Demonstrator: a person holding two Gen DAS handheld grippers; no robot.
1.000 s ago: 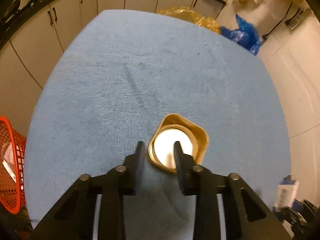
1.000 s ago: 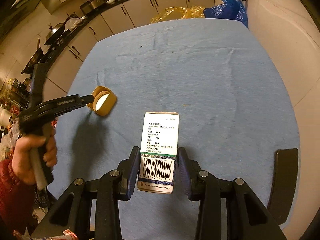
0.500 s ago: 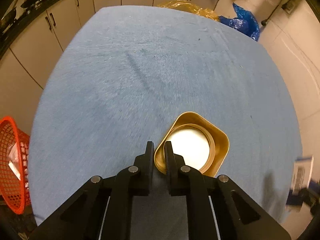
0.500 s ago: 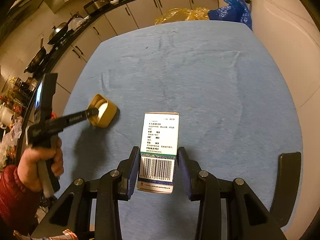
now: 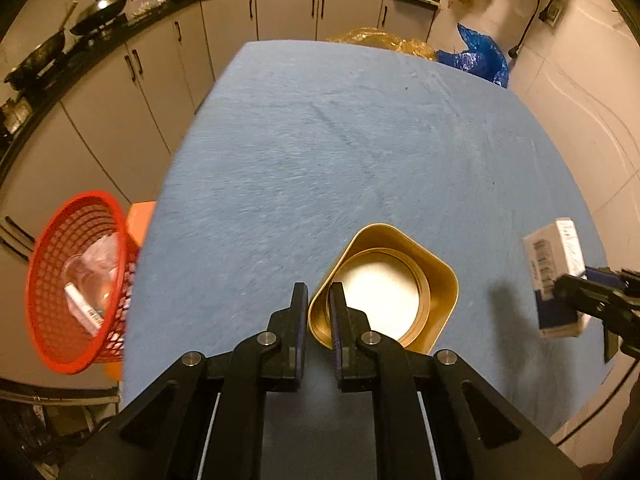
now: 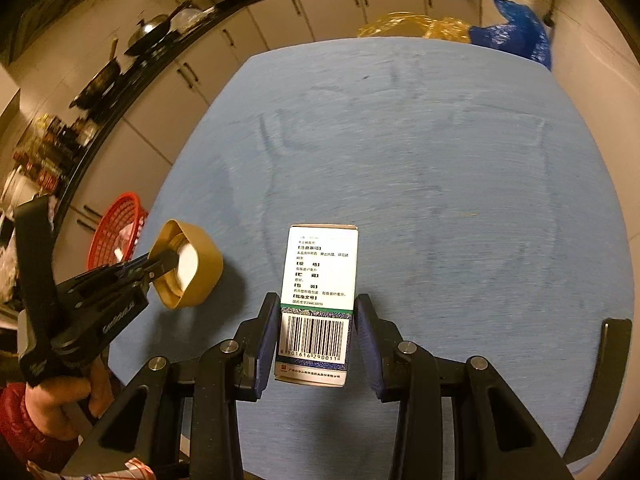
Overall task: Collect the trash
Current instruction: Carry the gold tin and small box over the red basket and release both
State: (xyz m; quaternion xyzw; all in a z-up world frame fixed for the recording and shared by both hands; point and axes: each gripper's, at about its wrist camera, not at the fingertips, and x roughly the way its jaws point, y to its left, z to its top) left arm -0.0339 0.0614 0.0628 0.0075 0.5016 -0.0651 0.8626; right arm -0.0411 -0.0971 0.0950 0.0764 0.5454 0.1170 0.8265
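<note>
Above the blue counter (image 5: 360, 140), your left tool (image 5: 319, 312) has pinched down on the near wall of the gold cap (image 5: 384, 288), where a second ago its jaws stood apart astride that rim, and the cap now hangs clear of the cloth, as the right view shows (image 6: 188, 264). Your right tool (image 6: 316, 340) holds the small box (image 6: 318, 300) by its barcode end, jaws part open around it, just as before. Both pieces look ready for the red basket (image 5: 76, 280) beside the counter's left edge, which now sits much closer in view. The cap is a rounded-square shell, glossy metal or plastic, with a pale round liner; the box is thin printed card; the basket is plastic mesh; the counter cover is napped fabric.
</note>
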